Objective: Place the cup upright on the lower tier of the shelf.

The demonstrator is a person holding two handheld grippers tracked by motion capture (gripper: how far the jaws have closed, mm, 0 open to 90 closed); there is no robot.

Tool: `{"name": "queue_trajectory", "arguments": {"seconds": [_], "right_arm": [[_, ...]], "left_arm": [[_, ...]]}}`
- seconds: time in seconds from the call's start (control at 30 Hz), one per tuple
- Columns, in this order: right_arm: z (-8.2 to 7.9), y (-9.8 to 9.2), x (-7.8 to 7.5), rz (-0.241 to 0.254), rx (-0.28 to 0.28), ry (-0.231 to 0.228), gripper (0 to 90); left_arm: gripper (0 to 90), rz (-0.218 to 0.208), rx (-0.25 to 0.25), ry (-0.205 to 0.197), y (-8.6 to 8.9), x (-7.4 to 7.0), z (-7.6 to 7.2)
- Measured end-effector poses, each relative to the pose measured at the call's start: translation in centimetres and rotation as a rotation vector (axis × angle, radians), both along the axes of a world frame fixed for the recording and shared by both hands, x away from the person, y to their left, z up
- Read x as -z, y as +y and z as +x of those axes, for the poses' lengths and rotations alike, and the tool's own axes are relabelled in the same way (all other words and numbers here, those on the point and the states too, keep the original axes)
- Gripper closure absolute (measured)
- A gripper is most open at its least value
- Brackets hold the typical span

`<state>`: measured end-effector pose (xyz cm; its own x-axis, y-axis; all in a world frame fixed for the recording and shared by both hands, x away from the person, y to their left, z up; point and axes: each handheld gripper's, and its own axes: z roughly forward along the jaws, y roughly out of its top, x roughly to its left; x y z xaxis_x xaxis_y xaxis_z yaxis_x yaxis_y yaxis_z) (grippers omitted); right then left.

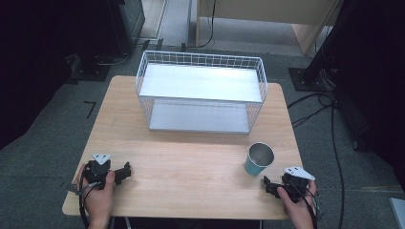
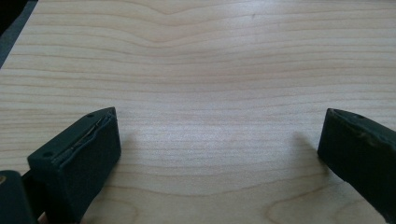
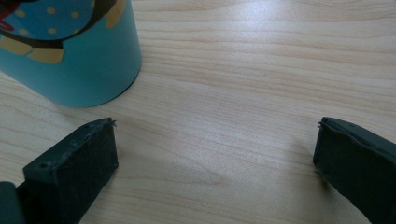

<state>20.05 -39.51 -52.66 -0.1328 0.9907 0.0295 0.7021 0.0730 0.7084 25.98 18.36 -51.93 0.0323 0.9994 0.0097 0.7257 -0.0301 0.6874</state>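
Observation:
A teal cup (image 1: 259, 160) with a metal inside stands upright on the wooden table (image 1: 191, 162), right of the middle. Its printed wall (image 3: 70, 51) rises at the upper left of the right gripper view. My right gripper (image 1: 268, 184) rests on the table just below and right of the cup, jaws wide apart (image 3: 215, 154) with bare wood between them. Near the table's front left corner lies my left gripper (image 1: 126, 171), held by a hand. It stands open (image 2: 219, 144) over bare wood and holds nothing.
A white wire rack (image 1: 200, 90) with two flat shelves stands at the back middle of the table. Around the table the floor is grey, with cables (image 1: 329, 119) at the right and dark equipment stands behind.

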Motion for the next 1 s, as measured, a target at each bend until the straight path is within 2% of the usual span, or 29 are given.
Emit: {"name": "queue_trajectory", "arguments": {"seconds": [0.33, 0.53, 0.93, 1.0], "right_arm": [[-0.1, 0.0, 0.0, 0.004, 0.002, -0.002, 0.0], [-0.8, 0.3, 0.0, 0.009, -0.03, -0.003, 0.0], [-1.7, 1.9, -0.9, 0.055, -0.082, -0.061, 0.0], [-1.7, 2.5, -1.2, 0.06, -0.102, -0.094, 2.8]], "left_arm": [[0.0, 0.0, 0.0, 0.0, 0.0, 0.0, 0.0], [0.0, 0.0, 0.0, 0.0, 0.0, 0.0, 0.0], [0.0, 0.001, 0.0, 0.0, 0.0, 0.0, 0.0], [0.0, -0.001, -0.005, 0.0, -0.1, 0.0, 0.0]]}}
